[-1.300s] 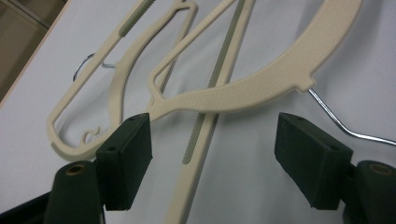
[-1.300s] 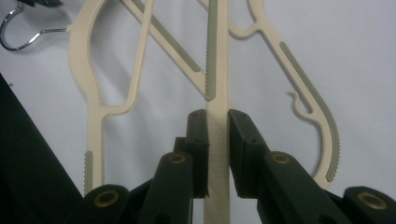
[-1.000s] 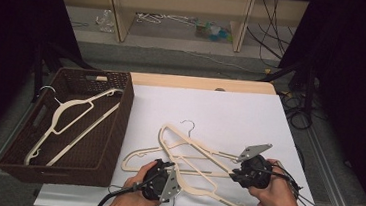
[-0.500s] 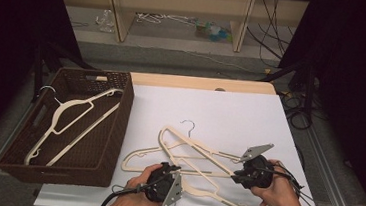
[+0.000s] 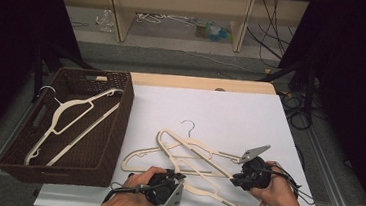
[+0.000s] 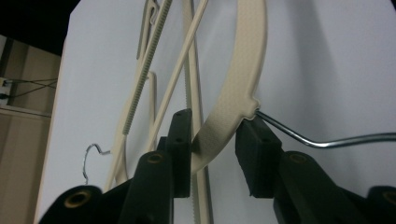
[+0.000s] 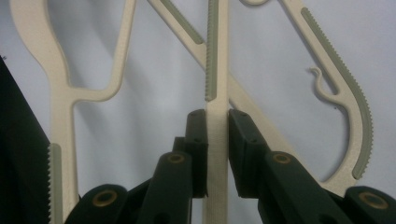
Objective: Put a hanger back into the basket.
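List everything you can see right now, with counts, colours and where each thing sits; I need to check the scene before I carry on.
Hangers on table: cream plastic with metal hooks, a tangled pile near the front edge; looks like three, the overlap makes the count unsure.
Hanger in basket: one, cream, lying slantwise inside.
Basket: one, dark brown woven, left of the white surface.
Table: one, white top, wooden strip at the far edge.
Shelf unit: one, pale wood, beyond the table, small items inside too blurred to name.
Cables: several, black, on the floor to the right.
Left gripper: black, jaws have just been closing around a hanger neck by its hook.
Right gripper: black, shut on a hanger bar.
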`<state>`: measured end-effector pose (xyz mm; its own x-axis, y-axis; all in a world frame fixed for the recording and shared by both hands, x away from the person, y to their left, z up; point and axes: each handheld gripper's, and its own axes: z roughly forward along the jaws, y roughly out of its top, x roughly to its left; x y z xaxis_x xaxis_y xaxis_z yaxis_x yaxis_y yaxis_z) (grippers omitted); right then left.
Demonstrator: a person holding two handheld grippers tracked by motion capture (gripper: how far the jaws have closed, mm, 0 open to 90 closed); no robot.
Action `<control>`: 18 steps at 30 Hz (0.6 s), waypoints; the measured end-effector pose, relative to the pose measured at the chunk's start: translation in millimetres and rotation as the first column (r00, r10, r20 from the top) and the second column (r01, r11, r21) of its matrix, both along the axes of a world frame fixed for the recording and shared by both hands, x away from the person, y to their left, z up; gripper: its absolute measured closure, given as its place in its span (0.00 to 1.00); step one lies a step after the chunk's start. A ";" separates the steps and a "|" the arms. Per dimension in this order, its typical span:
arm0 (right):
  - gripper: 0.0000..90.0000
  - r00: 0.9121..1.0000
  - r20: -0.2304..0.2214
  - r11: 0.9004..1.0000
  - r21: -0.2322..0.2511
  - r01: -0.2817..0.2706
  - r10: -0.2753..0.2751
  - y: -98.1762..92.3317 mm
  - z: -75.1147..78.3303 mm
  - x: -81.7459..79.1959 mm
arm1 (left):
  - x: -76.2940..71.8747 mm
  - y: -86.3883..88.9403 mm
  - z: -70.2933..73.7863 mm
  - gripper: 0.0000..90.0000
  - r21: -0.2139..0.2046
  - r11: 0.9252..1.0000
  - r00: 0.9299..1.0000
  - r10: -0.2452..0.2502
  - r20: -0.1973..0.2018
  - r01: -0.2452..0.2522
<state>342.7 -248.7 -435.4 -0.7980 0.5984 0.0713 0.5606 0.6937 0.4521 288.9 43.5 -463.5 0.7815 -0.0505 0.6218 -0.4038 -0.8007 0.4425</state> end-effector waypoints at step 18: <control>0.44 0.984 0.076 0.978 0.146 0.147 -0.159 -16.8 29.5 -4.3 | -3.0 2.3 46.2 0.93 0.014 0.998 0.998 -0.059 0.029 0.059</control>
<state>338.5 -265.5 -406.0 -0.7044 0.7031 0.0971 0.6096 0.5292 0.5902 285.9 45.8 -417.3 0.7582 -0.1040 0.6436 -0.4630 -0.7809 0.4193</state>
